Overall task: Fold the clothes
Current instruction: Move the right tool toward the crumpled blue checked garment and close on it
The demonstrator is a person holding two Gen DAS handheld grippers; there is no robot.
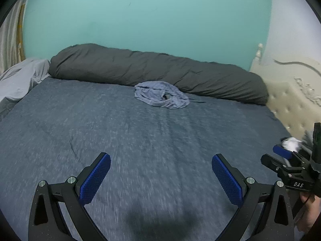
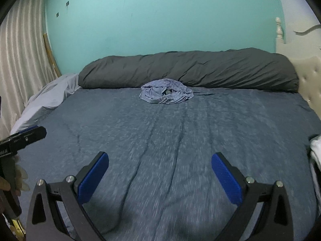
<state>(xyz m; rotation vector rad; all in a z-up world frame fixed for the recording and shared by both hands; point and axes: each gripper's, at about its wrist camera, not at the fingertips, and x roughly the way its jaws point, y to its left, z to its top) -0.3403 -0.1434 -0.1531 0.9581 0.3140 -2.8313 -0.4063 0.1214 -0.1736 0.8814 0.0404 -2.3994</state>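
Through the left wrist view I am looking along my left hand-held gripper (image 1: 161, 177), whose blue-padded jaws are standing wide apart and holding nothing above the blue-grey heathered bed cover (image 1: 124, 136). The crumpled pale blue cotton garment (image 1: 161, 94) is lying at the far side of the bed, just against the long dark grey rolled duvet (image 1: 152, 70), well apart from both tools. It is looking light, limp and thin, so I am expecting it to sag and bunch. Through the right wrist view my right hand-held gripper (image 2: 159, 176) is likewise gaping wide and empty, and the garment (image 2: 166, 94) is sitting ahead, its banded hem facing me; I am judging that doubled edge the firmest place to pinch.
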